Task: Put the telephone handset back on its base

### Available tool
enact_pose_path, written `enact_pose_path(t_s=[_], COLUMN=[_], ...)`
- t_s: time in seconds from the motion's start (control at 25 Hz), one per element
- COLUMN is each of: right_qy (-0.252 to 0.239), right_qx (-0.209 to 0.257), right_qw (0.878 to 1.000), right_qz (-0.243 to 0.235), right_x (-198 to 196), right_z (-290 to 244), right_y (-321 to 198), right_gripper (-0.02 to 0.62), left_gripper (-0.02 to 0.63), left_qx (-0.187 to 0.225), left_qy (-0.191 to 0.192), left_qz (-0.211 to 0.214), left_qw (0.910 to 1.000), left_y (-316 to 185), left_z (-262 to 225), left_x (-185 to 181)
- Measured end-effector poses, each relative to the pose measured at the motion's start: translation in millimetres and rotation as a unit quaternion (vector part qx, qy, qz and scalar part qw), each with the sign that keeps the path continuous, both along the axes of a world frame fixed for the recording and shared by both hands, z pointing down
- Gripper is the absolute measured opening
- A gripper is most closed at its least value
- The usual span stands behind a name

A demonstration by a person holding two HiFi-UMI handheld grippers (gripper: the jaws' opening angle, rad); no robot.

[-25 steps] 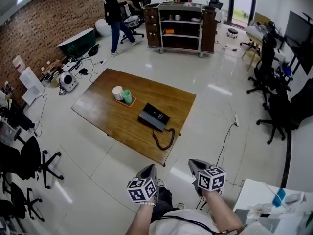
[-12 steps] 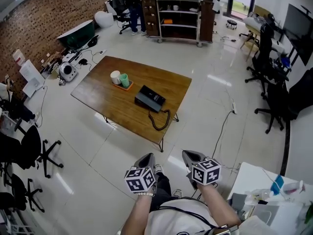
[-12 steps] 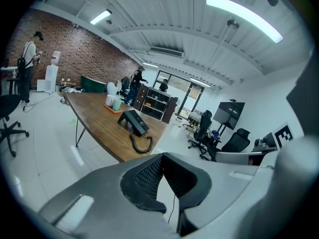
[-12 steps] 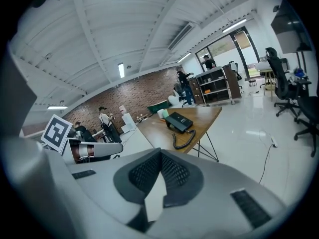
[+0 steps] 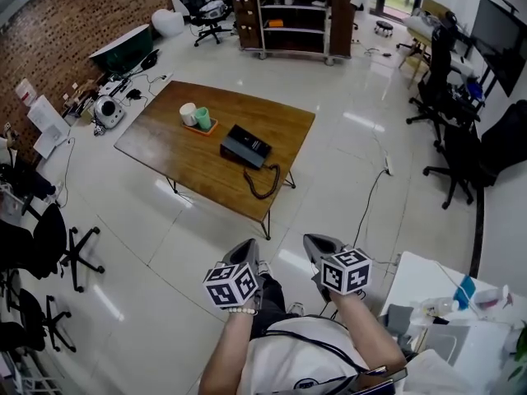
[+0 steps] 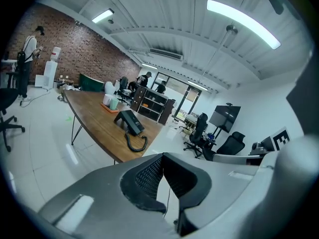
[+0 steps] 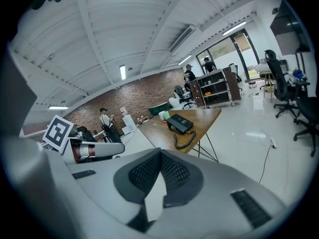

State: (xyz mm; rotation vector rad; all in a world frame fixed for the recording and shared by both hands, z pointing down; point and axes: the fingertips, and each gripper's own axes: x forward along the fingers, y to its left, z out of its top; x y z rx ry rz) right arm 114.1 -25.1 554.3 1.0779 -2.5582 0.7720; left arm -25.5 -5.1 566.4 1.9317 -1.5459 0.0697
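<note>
Head view: telephone (image 5: 245, 146) lies diagonally, cord (image 5: 265, 181) nearest; left tongs (image 5: 244, 246), right tongs (image 5: 318, 242) both closed, empty.

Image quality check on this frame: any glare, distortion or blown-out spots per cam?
Head view: sharp, with ceiling-light glare patches on the glossy floor; telephone and table evenly lit. Left gripper view: heavy fisheye bend, black corners, ceiling light blown out. Right gripper view: same fisheye and dark corners, doorway overexposed.
</note>
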Motion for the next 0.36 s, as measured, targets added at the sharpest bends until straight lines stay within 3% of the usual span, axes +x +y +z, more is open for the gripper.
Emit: enact_pose_path(t_s=[0.36], right_qy=[-0.001], right_qx=[0.005], right_qw=[1.0], right_qz=[0.002], right_x=[-2.9], right_z=[-3.6], right_y=[1.0], right_gripper=[0.012], left_gripper=[0.003], left_qx=[0.004], left_qy=[0.004], left_qz=[0.008], left_qw=[1.0], left_y=[-2.3], left_z=[-5.5], left_x=[2.5])
